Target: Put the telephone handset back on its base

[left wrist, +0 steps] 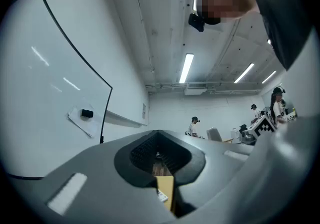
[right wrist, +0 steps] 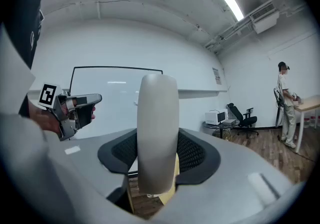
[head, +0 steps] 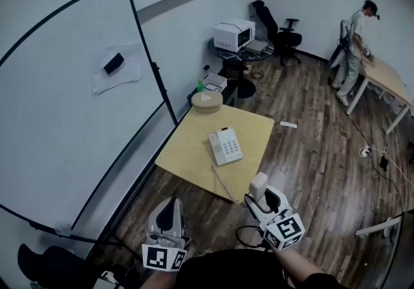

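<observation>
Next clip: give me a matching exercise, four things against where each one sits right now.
Things:
1. handset
2. phone base
3. microwave
4. eraser

Places:
A. on the whiteboard
B. on the wooden table
C. gripped in the right gripper
D. on the round dark table

Pairs: 1-C, 2-B, 3-D, 4-A

The handset [right wrist: 157, 133] is cream, the telephone base [head: 226, 146] white, the table [head: 191, 153] pale yellow, the floor [head: 310, 152] dark brown planks.
</observation>
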{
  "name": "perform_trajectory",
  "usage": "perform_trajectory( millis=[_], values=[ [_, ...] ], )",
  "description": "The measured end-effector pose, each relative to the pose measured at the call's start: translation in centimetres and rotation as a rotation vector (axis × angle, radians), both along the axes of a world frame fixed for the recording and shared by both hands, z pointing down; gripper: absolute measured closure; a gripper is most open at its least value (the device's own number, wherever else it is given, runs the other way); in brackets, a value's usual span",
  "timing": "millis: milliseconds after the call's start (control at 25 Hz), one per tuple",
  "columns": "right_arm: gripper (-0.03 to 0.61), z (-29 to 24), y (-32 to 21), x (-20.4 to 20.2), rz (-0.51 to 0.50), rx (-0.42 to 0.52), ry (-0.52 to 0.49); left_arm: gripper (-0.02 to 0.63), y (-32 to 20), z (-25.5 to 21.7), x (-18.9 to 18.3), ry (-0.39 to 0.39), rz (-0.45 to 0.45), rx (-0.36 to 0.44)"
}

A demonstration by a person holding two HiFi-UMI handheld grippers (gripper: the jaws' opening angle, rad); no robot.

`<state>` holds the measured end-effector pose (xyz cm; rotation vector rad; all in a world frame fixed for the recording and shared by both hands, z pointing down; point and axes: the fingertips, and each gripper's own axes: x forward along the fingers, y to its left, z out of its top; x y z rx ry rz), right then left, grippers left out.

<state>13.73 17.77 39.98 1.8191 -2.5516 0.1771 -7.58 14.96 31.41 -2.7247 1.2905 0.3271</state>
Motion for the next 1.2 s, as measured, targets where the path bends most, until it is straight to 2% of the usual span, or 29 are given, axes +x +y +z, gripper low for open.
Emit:
perform_trajectory(
  millis=[240,440,720,1200],
  values=[
    [0.353,0.1,0.3,-1.3,-0.012,0.004,0.035,0.614,0.7,-0.1,-0.5,0.001,0.001,0.016],
    [0.353,-0.2,0.2,-1.9,-0.025,0.012,-0.004,0.614,0.7,0.0,-0.8,0.005,0.001,0.018],
    [0.353,-0.8,-0.1,-1.3,-0.032,0.034,0.002,0.614,0.3,0.0,0.3,-0.008,-0.003,0.026],
    [0.353,1.0,-0.6,-1.2,-0.144,0.014,-0.03,0.614,0.1,1.2,3.1,-0.065,-0.046,0.017]
  ],
)
